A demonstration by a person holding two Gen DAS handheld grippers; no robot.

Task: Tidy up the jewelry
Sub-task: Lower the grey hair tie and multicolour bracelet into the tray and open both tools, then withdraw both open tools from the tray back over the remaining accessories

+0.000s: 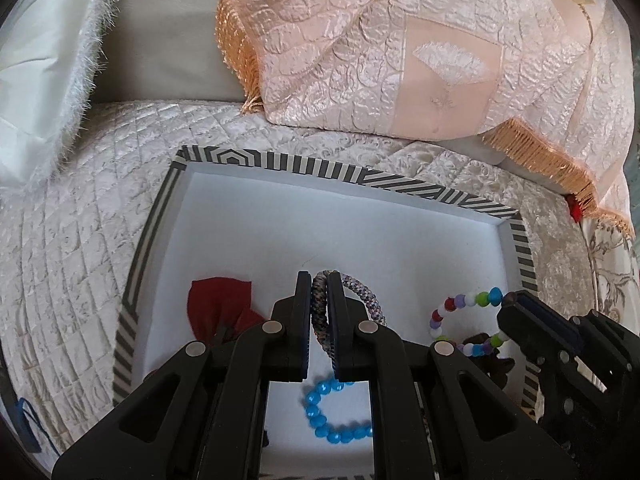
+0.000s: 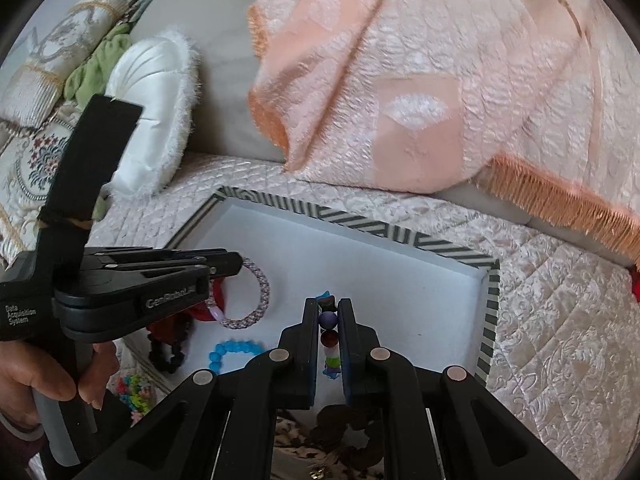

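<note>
Both grippers working over the striped box (image 1: 516,248), each carrying one bracelet.

Left gripper (image 1: 319,280): clamped shut on the braided rope bracelet (image 1: 362,294), pinching the near arc of the loop, rest of the loop hanging out to the right over the white box floor. Right gripper (image 2: 329,304): clamped shut on the multicolour bead bracelet (image 2: 329,322), beads stacked in the slot between the pads, string trailing below. In the left view the same bead bracelet (image 1: 468,300) arcing toward the right gripper (image 1: 516,300) at the box's right side.

Progress, judging from layout: partway, maybe past half.
- Already lying in the box: blue faceted bead bracelet (image 1: 332,420), red fabric piece (image 1: 220,304), a dark bead string (image 2: 172,352) near the left wall.
- Being delivered: the two held bracelets, both hovering just above the floor, not yet released.
- Remaining: more bright beads (image 2: 134,396) sitting outside the box near the person's hand (image 2: 48,380); can't tell exactly what, too blurred.

Materials and shapes:
- Box: shallow rectangular tray, matte white lining looking like foam or felt, rim wrapped in grey-white chevron stripes.
- Rope bracelet: woven cord, speckled pink-grey, round and floppy.
- Bead bracelets: glossy round or faceted plastic-looking beads on elastic.
- Underneath: quilted cream bedspread (image 1: 80,248), diamond stitching, satin sheen.
- Behind: peach embossed throw (image 1: 400,60) with orange fringe, white furry-edged cushion (image 2: 156,100).
</note>
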